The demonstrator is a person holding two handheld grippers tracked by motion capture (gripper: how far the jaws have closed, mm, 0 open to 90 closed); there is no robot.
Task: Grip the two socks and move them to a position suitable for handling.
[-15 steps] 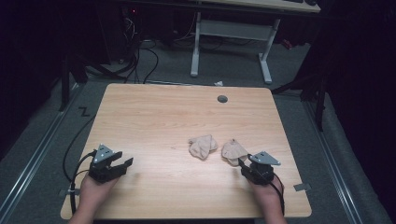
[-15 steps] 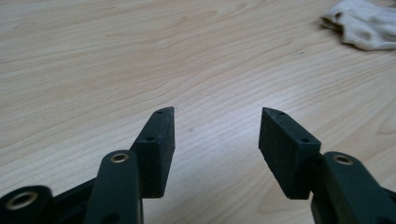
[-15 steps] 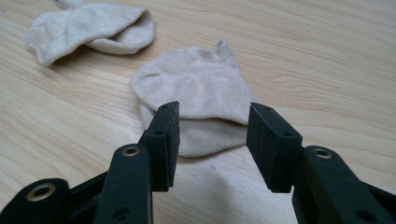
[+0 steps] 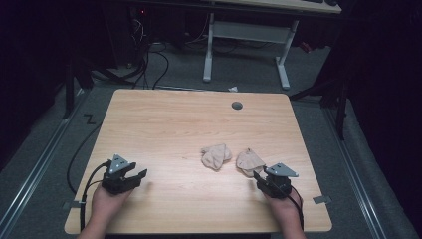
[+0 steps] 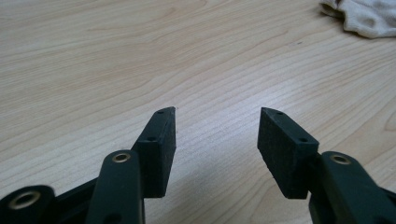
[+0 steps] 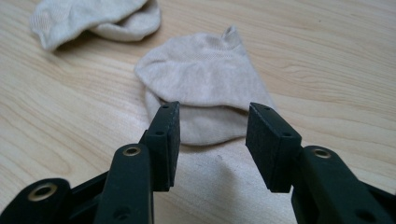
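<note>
Two crumpled beige socks lie on the wooden table (image 4: pixel 164 124). One sock (image 4: pixel 216 156) is near the middle; the other sock (image 4: pixel 249 161) is to its right. In the right gripper view the nearer sock (image 6: pixel 205 88) lies just beyond the open jaws, and the farther sock (image 6: pixel 93 18) sits at the upper left. My right gripper (image 4: pixel 260 179) (image 6: pixel 212 135) is open, its tips at the sock's near edge, nothing between the pads. My left gripper (image 4: pixel 135 174) (image 5: pixel 217 135) rests open over bare wood at the table's front left. A sock (image 5: pixel 366 16) shows at the top right of the left gripper view.
A round grey cable grommet (image 4: pixel 237 105) is set in the table near its far edge. Behind the table stands a white desk frame (image 4: pixel 246 45), with cables (image 4: pixel 149 55) on the dark floor. Tape marks (image 4: pixel 322 199) sit at the table's front corners.
</note>
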